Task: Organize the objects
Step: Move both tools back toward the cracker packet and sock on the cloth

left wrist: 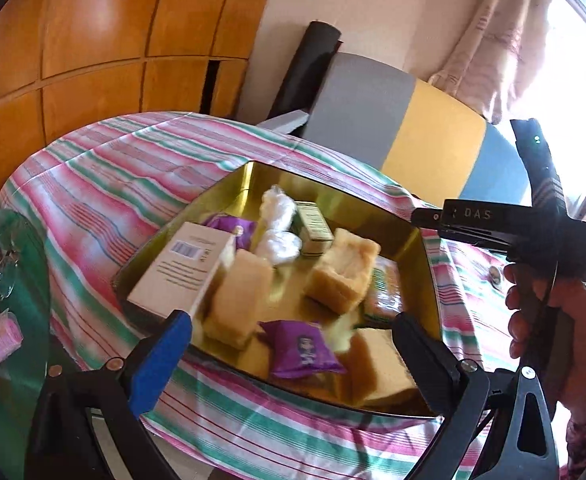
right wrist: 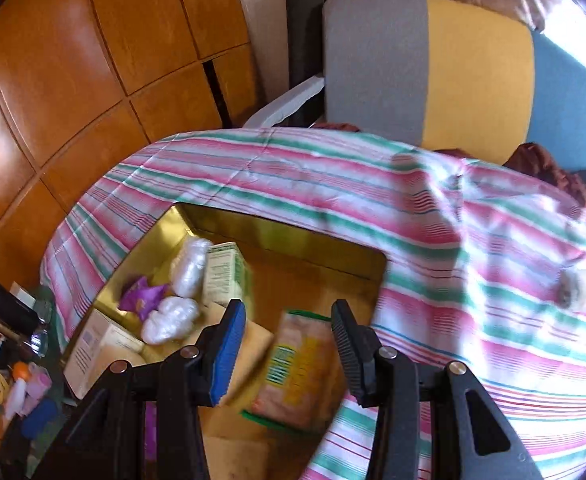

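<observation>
A gold tray (left wrist: 429, 264) (right wrist: 293, 240) lies on a pink, green and white striped cloth (left wrist: 113, 184). In it are a white barcoded box (left wrist: 185, 268), tan sponge-like blocks (left wrist: 345, 272), purple packets (left wrist: 301, 348), white wrapped bundles (left wrist: 277, 224), a small green box (left wrist: 313, 228) and a green-edged packet (right wrist: 297, 364). My left gripper (left wrist: 293, 344) stands open over the tray's near edge, nothing between its fingers. My right gripper (right wrist: 289, 344) is open above the green-edged packet, its pads clear of it. A hand holds the right gripper's body (left wrist: 493, 220) at the tray's right side.
A chair with a grey, yellow and blue back (right wrist: 473, 76) stands behind the table. Wooden cabinet doors (left wrist: 93, 40) fill the left. Small clutter (right wrist: 17, 384) and glasses (left wrist: 5, 272) sit on green glass left of the cloth. A small object (right wrist: 573, 284) lies on the cloth's right.
</observation>
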Motion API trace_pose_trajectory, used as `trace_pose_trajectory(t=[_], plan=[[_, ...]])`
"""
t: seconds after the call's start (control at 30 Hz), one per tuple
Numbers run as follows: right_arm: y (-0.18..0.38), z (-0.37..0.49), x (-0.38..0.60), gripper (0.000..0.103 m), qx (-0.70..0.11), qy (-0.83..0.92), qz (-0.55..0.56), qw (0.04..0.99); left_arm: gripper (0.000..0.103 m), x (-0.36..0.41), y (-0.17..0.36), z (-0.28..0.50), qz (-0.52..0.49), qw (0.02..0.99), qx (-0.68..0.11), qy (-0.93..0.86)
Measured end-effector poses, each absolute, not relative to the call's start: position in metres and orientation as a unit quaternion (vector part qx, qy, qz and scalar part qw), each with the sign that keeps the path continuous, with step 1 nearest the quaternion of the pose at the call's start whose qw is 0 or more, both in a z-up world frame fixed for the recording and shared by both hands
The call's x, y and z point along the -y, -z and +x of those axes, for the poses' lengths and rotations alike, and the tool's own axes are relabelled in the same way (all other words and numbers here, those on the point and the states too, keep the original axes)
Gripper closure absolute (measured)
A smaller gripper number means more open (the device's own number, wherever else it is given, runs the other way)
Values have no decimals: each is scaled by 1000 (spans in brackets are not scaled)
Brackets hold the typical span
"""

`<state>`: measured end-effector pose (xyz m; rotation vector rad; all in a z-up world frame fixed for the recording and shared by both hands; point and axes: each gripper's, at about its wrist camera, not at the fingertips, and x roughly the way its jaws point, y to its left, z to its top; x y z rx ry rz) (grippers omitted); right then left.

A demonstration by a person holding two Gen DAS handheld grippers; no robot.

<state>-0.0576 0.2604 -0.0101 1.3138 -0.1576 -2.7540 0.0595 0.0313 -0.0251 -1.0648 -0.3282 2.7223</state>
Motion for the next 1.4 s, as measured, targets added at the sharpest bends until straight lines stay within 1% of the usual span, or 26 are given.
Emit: trace_pose_trajectory(t=[0.17,0.37,0.63,0.87,0.97,1.17,1.4], plan=[[9,-30,-292,58,38,905,424,11,2,-53,22,67,-366,129,94,-917],[22,5,-340,58,53,899,434,-38,2,-86,15,80,-365,171,67,-913],[30,38,-377,58,29,895,436,-95,1,-134,9,89,-375,226,45,-898],[33,60,-407,58,32,895,430,-116,1,-173,12,96,-388,245,21,-888],[38,68,-426,58,48,892,432,-127,1,-189,14,99,-391,254,9,-885],[52,84,-460,58,75,884,440,-143,0,-220,21,104,-392,292,-7,-872],[73,98,-503,55,91,879,445,-144,0,-255,32,101,-414,303,-27,-858]])
